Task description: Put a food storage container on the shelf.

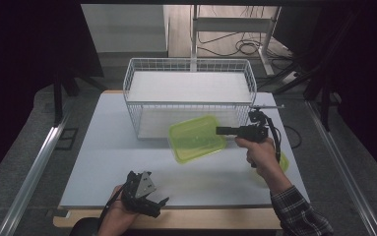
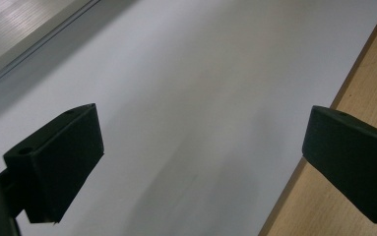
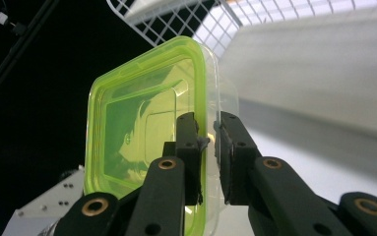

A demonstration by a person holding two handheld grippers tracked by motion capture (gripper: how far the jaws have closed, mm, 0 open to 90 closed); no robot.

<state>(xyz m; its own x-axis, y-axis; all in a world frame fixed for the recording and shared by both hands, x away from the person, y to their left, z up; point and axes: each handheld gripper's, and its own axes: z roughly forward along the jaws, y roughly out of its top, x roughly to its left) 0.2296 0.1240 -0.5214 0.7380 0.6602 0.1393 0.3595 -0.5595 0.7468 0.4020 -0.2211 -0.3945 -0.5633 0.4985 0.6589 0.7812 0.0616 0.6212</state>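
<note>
Pinching the rim of a translucent lime-green container, the right gripper holds it tilted above the table.

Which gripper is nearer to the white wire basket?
Right. The right gripper holds a green container just before the white wire basket; the left gripper waits open at the table's near edge.
</note>
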